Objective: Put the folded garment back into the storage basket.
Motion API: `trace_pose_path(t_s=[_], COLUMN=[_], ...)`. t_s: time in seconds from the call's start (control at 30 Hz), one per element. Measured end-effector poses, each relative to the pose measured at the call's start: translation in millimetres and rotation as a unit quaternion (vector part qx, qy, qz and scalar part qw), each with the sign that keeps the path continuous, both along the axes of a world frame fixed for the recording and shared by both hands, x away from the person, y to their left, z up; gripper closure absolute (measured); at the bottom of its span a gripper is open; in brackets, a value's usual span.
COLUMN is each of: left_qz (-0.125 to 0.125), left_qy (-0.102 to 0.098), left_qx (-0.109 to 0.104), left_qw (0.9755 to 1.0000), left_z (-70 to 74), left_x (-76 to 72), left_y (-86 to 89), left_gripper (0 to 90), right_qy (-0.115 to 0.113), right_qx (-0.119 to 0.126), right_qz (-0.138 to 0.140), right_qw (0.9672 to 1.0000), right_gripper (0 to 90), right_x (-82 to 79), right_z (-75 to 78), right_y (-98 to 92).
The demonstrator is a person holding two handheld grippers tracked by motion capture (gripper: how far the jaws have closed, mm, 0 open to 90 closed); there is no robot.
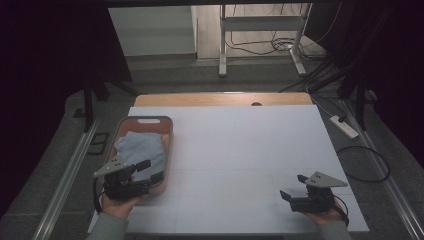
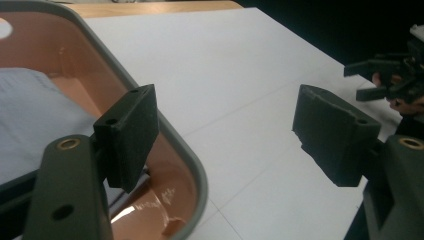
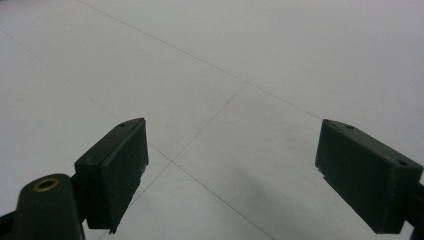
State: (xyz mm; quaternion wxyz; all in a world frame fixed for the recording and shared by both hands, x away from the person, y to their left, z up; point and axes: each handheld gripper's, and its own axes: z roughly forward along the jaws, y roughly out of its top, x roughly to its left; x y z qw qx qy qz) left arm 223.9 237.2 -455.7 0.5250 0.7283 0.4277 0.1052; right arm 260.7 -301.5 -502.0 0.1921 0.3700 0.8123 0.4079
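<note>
Left tool gapes astride the basket rim.

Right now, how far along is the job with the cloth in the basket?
Done so far: a folded blue cloth lies inside the pink basket at the table's left. In hand: nothing is gripped; the left tongs hang open across the basket's near rim, one jaw inside and one outside. The right tongs sit open over the bare white table. Left, probably: closing on the basket or the cloth.
</note>
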Motion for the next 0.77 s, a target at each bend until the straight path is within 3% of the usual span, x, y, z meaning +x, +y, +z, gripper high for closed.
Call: trace_pose_path(t_s=[0.3,0.77], left_qz=[-0.01,-0.012], left_qy=[-0.004,0.004], left_qx=[0.015,0.019], left_qw=[0.9998,0.9997], left_z=[-5.5,-10.3], left_x=[-5.2,-3.8], left_y=[-7.3,-9.0], left_gripper=[25.7,25.0], right_qy=[-0.008,-0.012], right_qx=[0.009,0.008], right_qz=[-0.008,-0.006], right_qw=[0.9999,0.9999], right_gripper=[14.2,14.2], right_x=[-1.3,-0.5], right_z=[2.9,3.4], right_y=[-4.0,-2.7])
